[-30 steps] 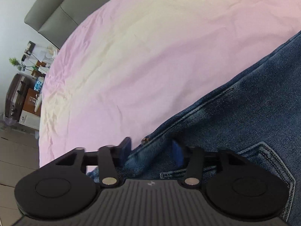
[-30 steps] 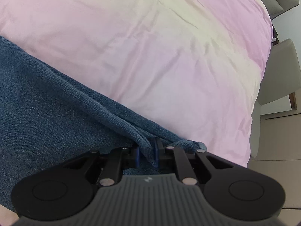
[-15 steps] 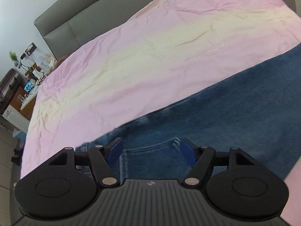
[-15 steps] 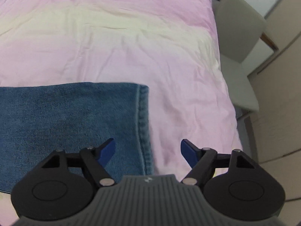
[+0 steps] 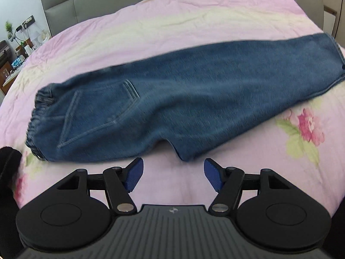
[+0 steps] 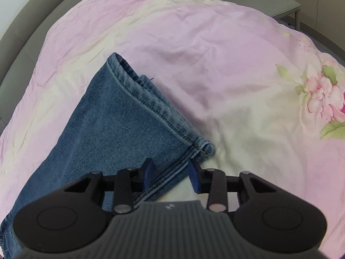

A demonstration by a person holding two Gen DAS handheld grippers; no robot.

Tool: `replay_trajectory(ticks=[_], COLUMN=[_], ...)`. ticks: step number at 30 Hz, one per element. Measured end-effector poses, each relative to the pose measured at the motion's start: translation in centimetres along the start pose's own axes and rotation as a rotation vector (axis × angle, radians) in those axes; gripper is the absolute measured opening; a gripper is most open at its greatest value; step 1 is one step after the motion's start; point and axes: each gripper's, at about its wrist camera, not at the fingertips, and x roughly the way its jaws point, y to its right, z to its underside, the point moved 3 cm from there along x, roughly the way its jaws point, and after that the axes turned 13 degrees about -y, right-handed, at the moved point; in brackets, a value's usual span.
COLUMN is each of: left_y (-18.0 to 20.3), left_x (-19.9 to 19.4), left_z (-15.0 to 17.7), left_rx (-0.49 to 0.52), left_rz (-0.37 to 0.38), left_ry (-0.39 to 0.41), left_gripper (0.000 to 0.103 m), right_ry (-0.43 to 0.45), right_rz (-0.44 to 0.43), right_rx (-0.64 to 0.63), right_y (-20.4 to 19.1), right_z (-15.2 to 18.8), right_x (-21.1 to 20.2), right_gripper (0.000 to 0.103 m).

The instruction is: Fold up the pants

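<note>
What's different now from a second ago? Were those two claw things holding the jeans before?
Yes. A second ago both pinched the blue denim jeans. The left gripper has let go and pulled back; nothing sits between its pads, which are closing slightly. The right gripper released the cuff, swung away, and is now closing around the hem corner, not yet clamped. The jeans remain folded lengthwise on the pink floral bedsheet.

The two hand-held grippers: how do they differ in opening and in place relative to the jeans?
The left hand-held gripper stands wide, closing slightly, above bare bedsheet; the right hand-held gripper is narrower, closing around the jeans side seam near the hem. Left holds nothing; right has denim between its jaws. Both have blue pads.
</note>
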Motion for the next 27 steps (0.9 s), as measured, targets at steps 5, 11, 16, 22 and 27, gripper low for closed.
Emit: replay_trajectory(ticks=[5, 11, 16, 22, 27], left_y=[1.2, 0.4, -0.7, 0.7, 0.4], left_x=[3.2, 0.5, -2.1, 1.3, -1.1], left_z=[-0.9, -2.4, -3.9, -2.1, -3.1], left_rx=[-0.094, -0.205, -0.269, -0.19, -0.183], left_rz=[0.0, 0.019, 0.047, -0.008, -0.036], left_ry=[0.009, 0.135, 0.132, 0.015, 0.061], left_gripper=[0.055, 0.018, 0.016, 0.015, 0.015], right_ry=[0.013, 0.039, 0.056, 0.048, 0.11], right_rz=[-0.004, 0.006, -0.025, -0.094, -0.11], right_rx=[0.037, 0.109, 0.183, 0.285, 0.252], right_y=[-0.1, 0.5, 1.8, 3.1, 1.9], right_z=[0.0, 0.1, -0.1, -1.6, -1.0], right_x=[0.5, 0.1, 0.0, 0.8, -2.7], right_gripper=[0.034, 0.028, 0.028, 0.024, 0.001])
